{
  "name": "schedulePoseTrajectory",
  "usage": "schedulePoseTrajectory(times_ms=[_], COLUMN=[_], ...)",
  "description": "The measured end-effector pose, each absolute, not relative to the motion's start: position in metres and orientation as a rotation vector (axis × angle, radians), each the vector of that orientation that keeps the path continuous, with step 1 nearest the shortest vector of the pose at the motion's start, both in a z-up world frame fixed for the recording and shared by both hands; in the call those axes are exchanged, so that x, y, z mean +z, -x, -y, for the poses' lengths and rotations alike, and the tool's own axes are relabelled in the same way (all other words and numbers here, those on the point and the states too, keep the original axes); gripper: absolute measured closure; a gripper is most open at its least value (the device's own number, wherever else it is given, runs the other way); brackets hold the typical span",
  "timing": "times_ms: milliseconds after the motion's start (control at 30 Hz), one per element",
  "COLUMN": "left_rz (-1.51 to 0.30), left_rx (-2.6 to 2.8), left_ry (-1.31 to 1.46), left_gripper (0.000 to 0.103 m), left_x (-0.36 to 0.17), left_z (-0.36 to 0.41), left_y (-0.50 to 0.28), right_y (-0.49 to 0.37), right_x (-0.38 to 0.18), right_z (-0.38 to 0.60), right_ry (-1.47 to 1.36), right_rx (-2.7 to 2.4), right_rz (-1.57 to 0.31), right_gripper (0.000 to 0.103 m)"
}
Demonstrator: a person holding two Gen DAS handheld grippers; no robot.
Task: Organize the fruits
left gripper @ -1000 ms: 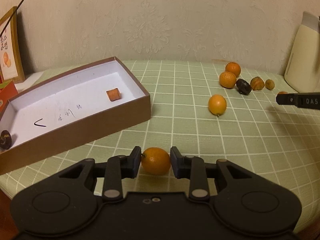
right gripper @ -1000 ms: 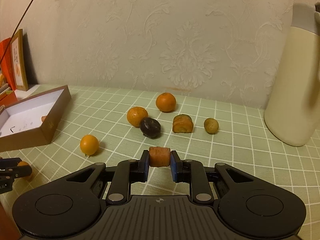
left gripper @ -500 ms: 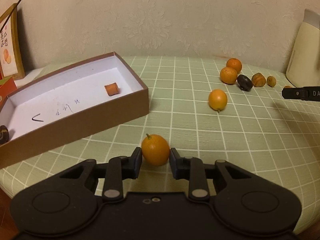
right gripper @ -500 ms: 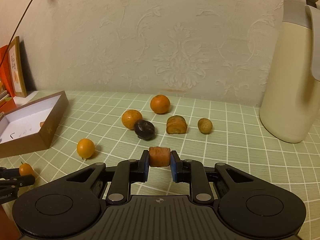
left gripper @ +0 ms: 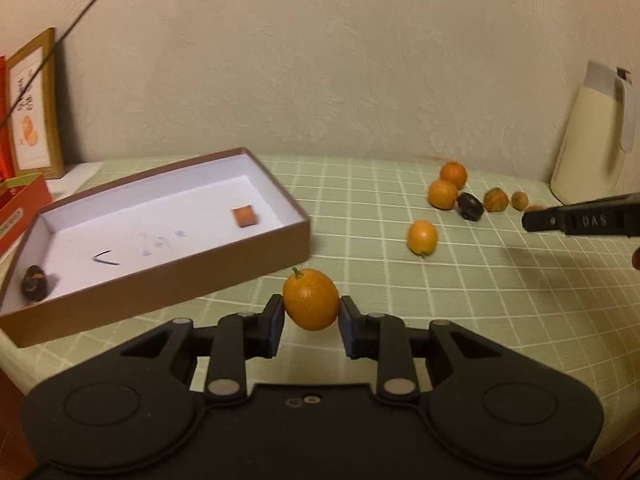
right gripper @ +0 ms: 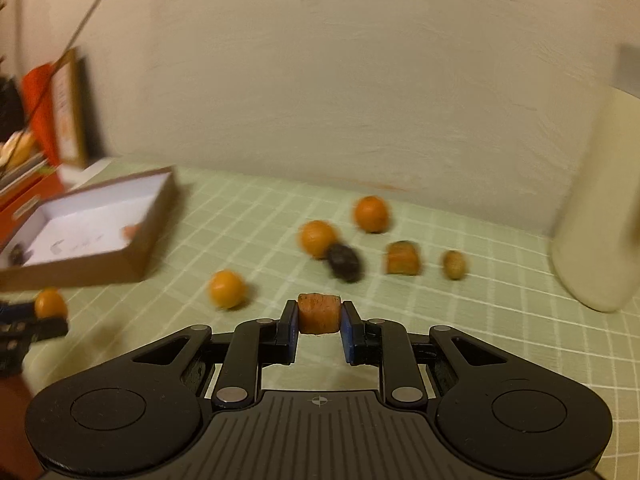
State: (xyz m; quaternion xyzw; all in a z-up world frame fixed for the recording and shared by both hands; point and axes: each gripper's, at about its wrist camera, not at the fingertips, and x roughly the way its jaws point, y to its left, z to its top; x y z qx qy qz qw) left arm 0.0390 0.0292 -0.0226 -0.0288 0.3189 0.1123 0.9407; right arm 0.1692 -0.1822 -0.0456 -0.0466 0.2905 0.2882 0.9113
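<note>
**A:** so what's in your claws right now?

**B:** My left claw [left gripper: 311,316] is clamped on a kumquat [left gripper: 310,299], one pad on each side, stem pointing up and a bit left. It's up off the green checked tablecloth [left gripper: 360,264], just beside the near corner of the brown box [left gripper: 160,280]. My right claw [right gripper: 319,322] is pinched on a small orange chunk [right gripper: 319,313], gripped by its flat ends.

**A:** and the box?

**B:** White inside. There's another orange chunk [left gripper: 244,216] near the far corner and a dark fruit [left gripper: 35,289] at the near left end.

**A:** rest of the fruit?

**B:** Loose on the cloth: one kumquat on its own [left gripper: 421,237], then behind it a cluster of two oranges [left gripper: 442,194], a dark fruit and a couple of brownish ones I can't identify. Cream jug [left gripper: 592,140] far right by the wall. The right claw's view is blurry.
</note>
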Motion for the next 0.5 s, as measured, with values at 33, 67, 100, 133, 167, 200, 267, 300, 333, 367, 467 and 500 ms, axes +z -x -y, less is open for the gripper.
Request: schedulePoseTrajectory(times_ms=[33,67,100,133,167,200,267,300,333,367,467,500], left_rz=[-0.646,-0.639,-0.630,-0.621,-0.612,-0.604,-0.590,-0.584,-0.577,-0.571,-0.554,-0.547], left_rx=[0.239,0.250,0.261,0.274,0.287,0.301,0.327,0.340,0.354,0.367,0.401,0.412], left_ry=[0.066,0.073,0.079,0.086,0.093,0.097,0.103,0.106,0.107,0.106,0.107,0.107], left_gripper=[0.083,0.083,0.083,0.083,0.083,0.083,0.083,0.083,0.083,0.083,0.083,0.083], left_x=[-0.021,-0.019,-0.016,-0.014,-0.011,-0.009,-0.005,-0.003,-0.002,0.000,0.004,0.005], left_z=[-0.034,-0.040,-0.045,-0.052,-0.057,-0.063,-0.075,-0.080,-0.085,-0.090,-0.104,-0.107], left_y=[-0.035,-0.032,-0.028,-0.024,-0.020,-0.017,-0.008,-0.004,0.000,0.004,0.015,0.019], right_y=[-0.165,-0.160,-0.155,-0.151,-0.147,-0.142,-0.134,-0.131,-0.127,-0.124,-0.114,-0.112], right_x=[-0.044,-0.042,-0.040,-0.038,-0.035,-0.033,-0.027,-0.024,-0.022,-0.020,-0.017,-0.017], right_z=[0.177,0.169,0.162,0.156,0.148,0.139,0.122,0.115,0.105,0.098,0.073,0.067], right_ry=[0.110,0.129,0.144,0.154,0.163,0.170,0.177,0.182,0.188,0.190,0.204,0.207], right_rx=[0.616,0.645,0.666,0.685,0.707,0.726,0.763,0.779,0.801,0.820,0.871,0.885], right_rz=[-0.598,-0.595,-0.588,-0.581,-0.570,-0.559,-0.544,-0.537,-0.526,-0.518,-0.499,-0.494], right_gripper=[0.081,0.081,0.081,0.081,0.081,0.081,0.081,0.081,0.081,0.081,0.081,0.081])
